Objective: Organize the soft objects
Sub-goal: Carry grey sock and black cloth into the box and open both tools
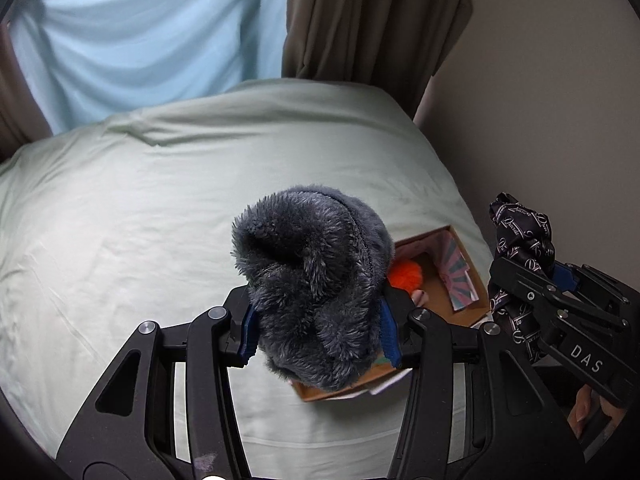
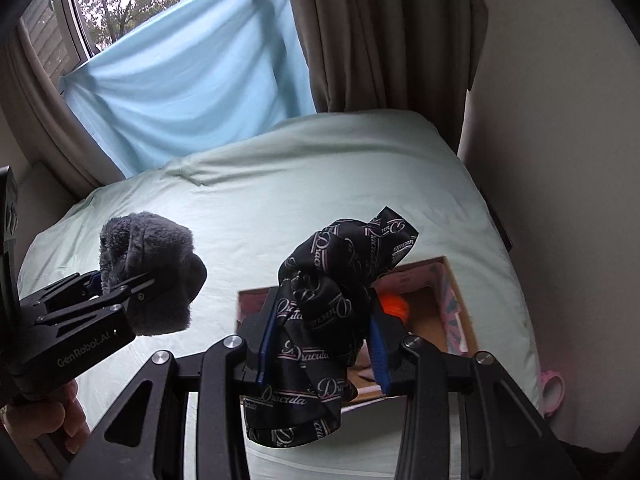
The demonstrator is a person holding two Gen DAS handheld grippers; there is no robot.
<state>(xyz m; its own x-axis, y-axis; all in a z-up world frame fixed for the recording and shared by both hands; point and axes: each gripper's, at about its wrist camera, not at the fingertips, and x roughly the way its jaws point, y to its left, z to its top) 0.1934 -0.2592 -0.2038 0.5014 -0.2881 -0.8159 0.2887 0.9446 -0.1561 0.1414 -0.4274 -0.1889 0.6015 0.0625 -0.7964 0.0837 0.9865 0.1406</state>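
Left tongs (image 1: 316, 326): clamped on my grey fluffy cloth (image 1: 308, 280)
Right tongs (image 2: 320, 344): clamped on black printed scarf (image 2: 320, 320)
Box (image 2: 460, 308): directly beneath – right tongs nearer

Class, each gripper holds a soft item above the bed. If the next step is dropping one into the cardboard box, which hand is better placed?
Probably the right. The right gripper holds the black printed cloth over the cardboard box; the left gripper holds the grey fluffy item off beside it, over bare sheet.
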